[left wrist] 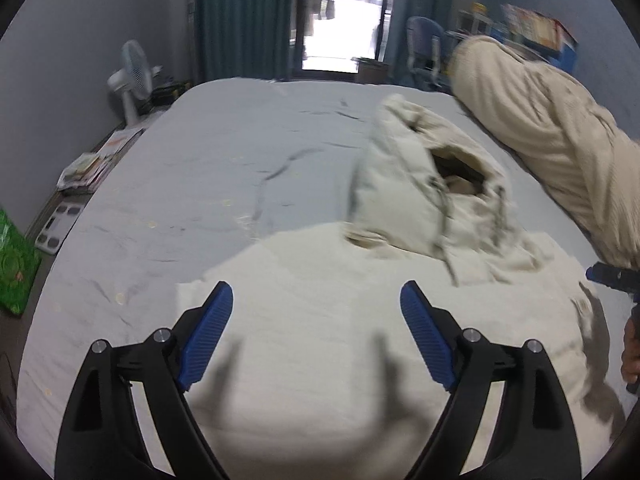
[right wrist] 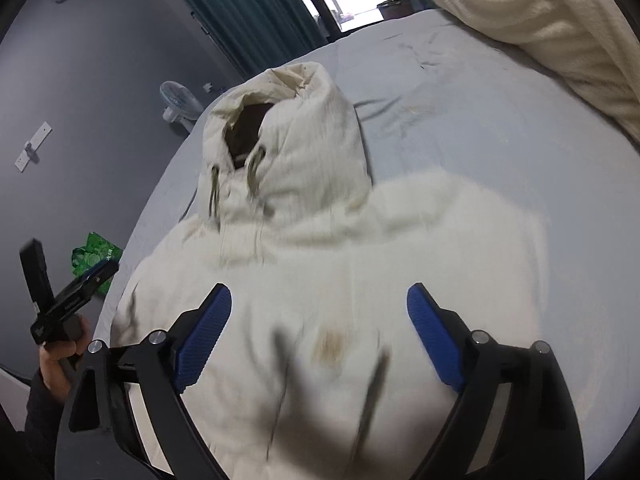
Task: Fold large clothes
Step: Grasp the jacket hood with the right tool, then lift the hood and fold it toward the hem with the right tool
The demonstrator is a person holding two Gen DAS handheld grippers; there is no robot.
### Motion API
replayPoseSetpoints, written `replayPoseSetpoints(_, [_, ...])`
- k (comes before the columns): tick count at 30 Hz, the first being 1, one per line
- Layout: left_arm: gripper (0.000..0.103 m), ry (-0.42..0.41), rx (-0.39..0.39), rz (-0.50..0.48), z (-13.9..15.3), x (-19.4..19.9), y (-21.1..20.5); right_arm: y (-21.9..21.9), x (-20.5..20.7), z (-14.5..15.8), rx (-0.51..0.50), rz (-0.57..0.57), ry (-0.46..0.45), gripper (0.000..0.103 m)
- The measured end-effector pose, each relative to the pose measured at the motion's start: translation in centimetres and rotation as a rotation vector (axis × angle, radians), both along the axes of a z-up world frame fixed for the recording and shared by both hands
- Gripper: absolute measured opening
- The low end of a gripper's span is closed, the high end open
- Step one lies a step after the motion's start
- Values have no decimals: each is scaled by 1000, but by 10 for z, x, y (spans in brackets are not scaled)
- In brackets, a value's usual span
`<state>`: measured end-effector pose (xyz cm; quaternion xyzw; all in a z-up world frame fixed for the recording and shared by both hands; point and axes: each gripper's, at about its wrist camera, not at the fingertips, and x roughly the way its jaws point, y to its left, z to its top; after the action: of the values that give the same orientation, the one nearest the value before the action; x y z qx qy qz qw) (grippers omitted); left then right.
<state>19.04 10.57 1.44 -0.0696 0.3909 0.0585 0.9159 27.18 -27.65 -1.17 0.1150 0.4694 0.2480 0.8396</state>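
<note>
A cream hooded jacket [left wrist: 320, 320] lies spread on the grey bed, its hood [left wrist: 420, 200] puffed up at the far end with drawstrings hanging. My left gripper [left wrist: 316, 296] hovers open above the jacket's body, nothing between its blue pads. In the right wrist view the same jacket [right wrist: 340, 280] fills the middle, hood [right wrist: 288, 140] pointing away. My right gripper [right wrist: 320, 300] also stands open over the cloth, a brownish stain [right wrist: 332, 344] just beyond it. The left gripper [right wrist: 96, 276] shows at the left edge, held by a hand [right wrist: 60, 364]. Both views are blurred.
A thick cream blanket [left wrist: 540, 112] is heaped along the bed's right side. Grey bed sheet [left wrist: 200, 184] stretches to the left and far end. On the floor at left stand a white fan [left wrist: 132, 80], stacked magazines [left wrist: 84, 168], a scale [left wrist: 60, 224] and a green bag [left wrist: 16, 268].
</note>
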Motion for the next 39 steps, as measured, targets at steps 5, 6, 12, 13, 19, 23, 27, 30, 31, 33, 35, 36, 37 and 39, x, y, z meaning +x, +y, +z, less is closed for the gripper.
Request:
replayPoseSetpoints(5, [81,56,-50,88,-19,6,35,16,57,1,-24,37,-2,88])
replayPoseSetpoints(6, [81,63,-56,94,-22,7,38,20,72,1,-18,43,4,88])
replayPoseSetpoints(12, [81,84,-12,101,-30,11,43,38,147,-7,57,64,40,88])
replayPoseSetpoints(13, [81,87,-3,99,-31,11,44,40,158,-9,72,60,48,88])
replayPoseSetpoints(19, [81,105,37,107,-36,11,48,64,225,-29,74,69,97,89])
replayPoseSetpoints(23, [81,107,32,111,-37,12,49,78,256,-43,69,41,121,84])
replayPoseSetpoints(27, [81,115,28,108,-40,13,50,97,270,-50,33,62,123,57])
replayPoseSetpoints(30, [81,117,22,113,-40,14,51,103,272,-50,15,57,112,32])
replayPoseSetpoints(31, [81,116,21,115,-40,14,51,104,270,-48,19,56,109,26])
replayPoseSetpoints(33, [81,112,10,122,-38,13,52,107,262,-40,0,62,85,17])
replayPoseSetpoints(35, [81,106,0,121,-36,12,52,111,249,-26,2,79,51,13])
replayPoseSetpoints(36, [81,102,-1,124,-35,11,52,112,241,-18,-2,85,30,12])
replayPoseSetpoints(37, [81,100,-4,124,-34,11,51,112,235,-12,-1,90,17,12])
replayPoseSetpoints(39, [81,92,-17,120,-30,11,50,111,215,4,-11,105,-30,11])
